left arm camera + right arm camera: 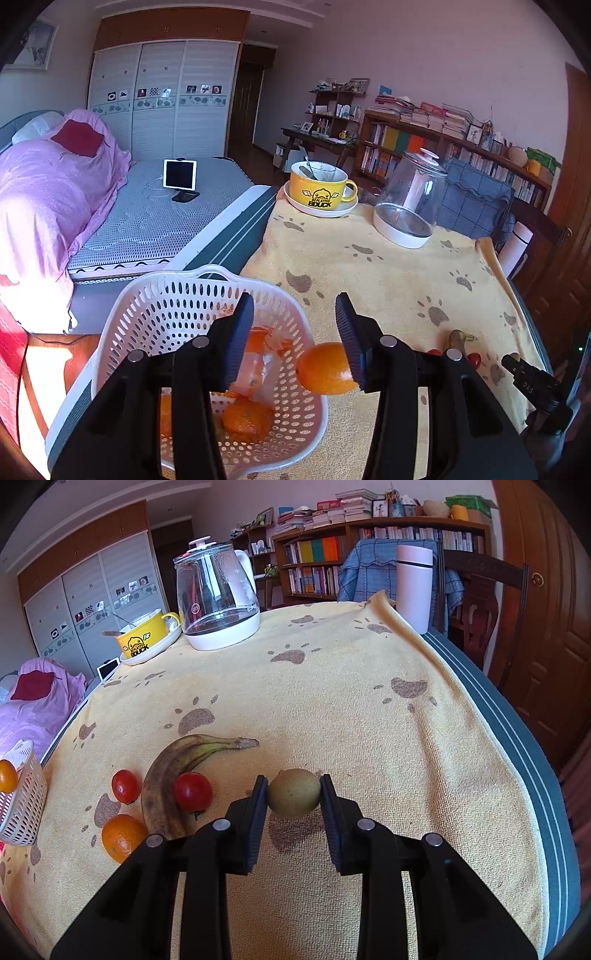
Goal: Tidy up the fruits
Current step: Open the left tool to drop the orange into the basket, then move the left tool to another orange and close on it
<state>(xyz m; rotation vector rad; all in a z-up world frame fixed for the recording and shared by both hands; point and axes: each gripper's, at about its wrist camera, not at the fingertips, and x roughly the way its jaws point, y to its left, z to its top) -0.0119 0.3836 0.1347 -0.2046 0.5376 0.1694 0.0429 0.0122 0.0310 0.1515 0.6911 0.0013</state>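
Left gripper (295,332): we hold it wide open over the basket (122,325), an orange (327,368) against one finger, seemingly just dropping. Right gripper (294,797): closed on a kiwi (294,798), basket-bound. Banana (173,771), tomatoes: table.

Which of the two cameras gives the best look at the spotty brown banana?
The right wrist view: the brown-spotted banana lies whole on the yellow paw-print cloth, between two red tomatoes. The left wrist view catches only its stem tip behind the gripper.
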